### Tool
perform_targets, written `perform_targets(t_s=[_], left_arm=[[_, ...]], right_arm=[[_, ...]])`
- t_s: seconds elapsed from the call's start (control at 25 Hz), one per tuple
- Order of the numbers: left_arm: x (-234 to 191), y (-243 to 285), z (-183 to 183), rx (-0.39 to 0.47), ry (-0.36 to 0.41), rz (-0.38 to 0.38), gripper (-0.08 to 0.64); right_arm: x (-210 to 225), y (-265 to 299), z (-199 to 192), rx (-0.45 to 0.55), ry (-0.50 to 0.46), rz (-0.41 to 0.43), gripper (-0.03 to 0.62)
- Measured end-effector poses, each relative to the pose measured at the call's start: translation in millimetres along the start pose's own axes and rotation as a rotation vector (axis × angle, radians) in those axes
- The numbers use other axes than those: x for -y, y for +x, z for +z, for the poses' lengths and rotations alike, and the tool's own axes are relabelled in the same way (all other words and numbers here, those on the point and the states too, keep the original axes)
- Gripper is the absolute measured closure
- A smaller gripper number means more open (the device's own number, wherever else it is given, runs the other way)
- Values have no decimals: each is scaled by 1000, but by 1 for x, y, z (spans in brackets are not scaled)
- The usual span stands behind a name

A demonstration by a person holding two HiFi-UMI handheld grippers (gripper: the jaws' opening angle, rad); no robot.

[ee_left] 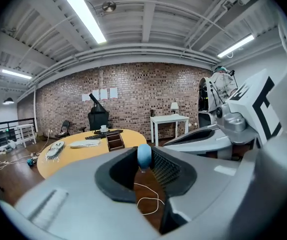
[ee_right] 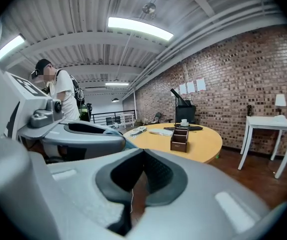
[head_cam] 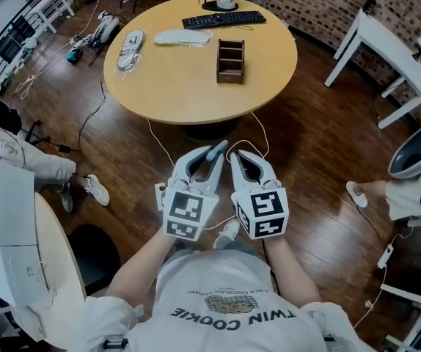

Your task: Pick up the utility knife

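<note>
Both grippers are held side by side over the dark wooden floor, well short of the round yellow wooden table [head_cam: 188, 86]. The left gripper [head_cam: 216, 151] has its tips drawn together on nothing, with only floor and a white cable showing through the slot behind them. The right gripper [head_cam: 234, 155] is likewise closed at the tips and empty. From here the utility knife cannot be picked out with certainty. The likeliest candidate is the grey-and-white elongated object [head_cam: 130, 50] lying flat near the table's left edge, well apart from the brown wooden organiser box [head_cam: 230, 61], the white oblong pouch [head_cam: 182, 37] and the black keyboard [head_cam: 224, 19] farther back. If that is the knife, it should be light and stiff, with a hard, smooth casing that could slip under a shallow pinch. The sound hold would be across the middle of the handle, jaws on its two long sides, clear of the blade end. Which end carries the blade is too small to tell.
</note>
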State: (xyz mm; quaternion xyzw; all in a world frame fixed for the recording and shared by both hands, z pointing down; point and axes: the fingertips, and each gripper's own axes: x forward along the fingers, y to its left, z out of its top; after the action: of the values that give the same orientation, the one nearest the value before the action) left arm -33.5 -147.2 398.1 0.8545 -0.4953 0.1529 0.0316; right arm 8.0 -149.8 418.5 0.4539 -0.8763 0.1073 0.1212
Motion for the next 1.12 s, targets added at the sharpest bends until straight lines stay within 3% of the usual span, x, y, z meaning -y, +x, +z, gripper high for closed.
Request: perform_targets(t_s=[0.56, 1.12], left_arm=[[22, -128, -32, 46, -58, -37, 486], [32, -198, -49, 67, -79, -67, 486]], right_arm=[[-117, -76, -25, 10, 17, -57, 591], [-173, -119, -36, 31, 36, -128, 591]])
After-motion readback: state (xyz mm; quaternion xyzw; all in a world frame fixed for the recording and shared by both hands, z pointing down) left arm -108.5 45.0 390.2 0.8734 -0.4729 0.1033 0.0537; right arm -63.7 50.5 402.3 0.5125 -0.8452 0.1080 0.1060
